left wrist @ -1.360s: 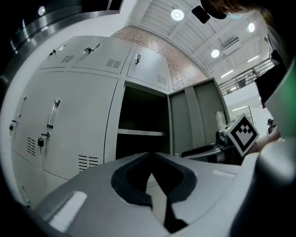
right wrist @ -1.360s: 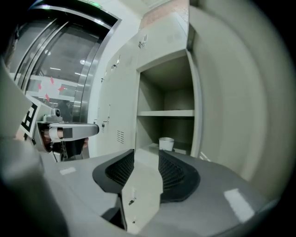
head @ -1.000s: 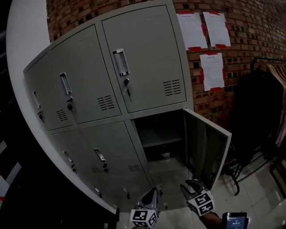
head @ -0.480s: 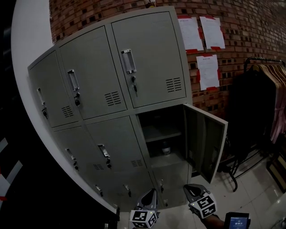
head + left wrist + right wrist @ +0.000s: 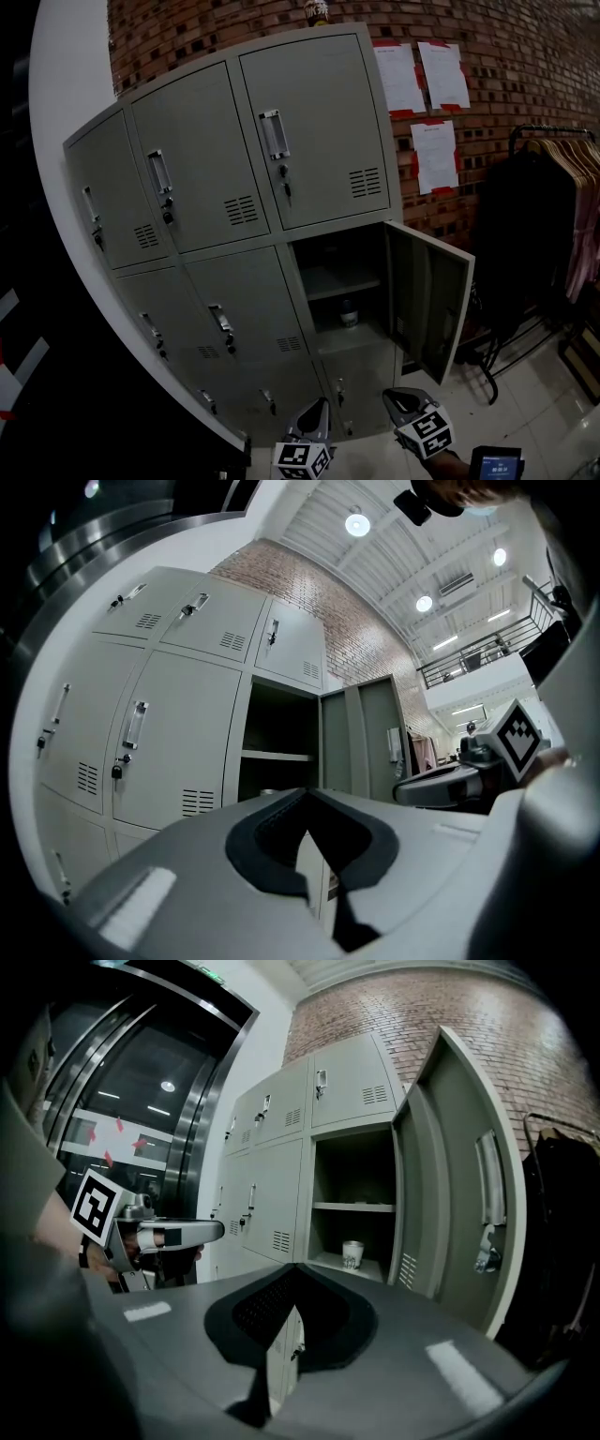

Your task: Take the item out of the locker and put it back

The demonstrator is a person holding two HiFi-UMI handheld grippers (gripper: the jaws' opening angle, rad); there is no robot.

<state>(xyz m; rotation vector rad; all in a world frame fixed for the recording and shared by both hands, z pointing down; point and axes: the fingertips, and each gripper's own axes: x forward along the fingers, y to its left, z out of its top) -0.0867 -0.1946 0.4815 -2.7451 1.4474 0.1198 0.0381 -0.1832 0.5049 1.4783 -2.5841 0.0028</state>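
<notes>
Left gripper (image 5: 321, 407), right gripper (image 5: 391, 397), jaws together, empty

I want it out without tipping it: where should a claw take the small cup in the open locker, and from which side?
Probably grip the cup across its upright side wall, around mid-height, coming in level through the open front. The shelf just above rules out a top grasp, and the open door stands on the right.

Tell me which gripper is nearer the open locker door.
Right. The right gripper sits close below the bottom edge of the open door; the left gripper is further left, before the closed lockers.
</notes>
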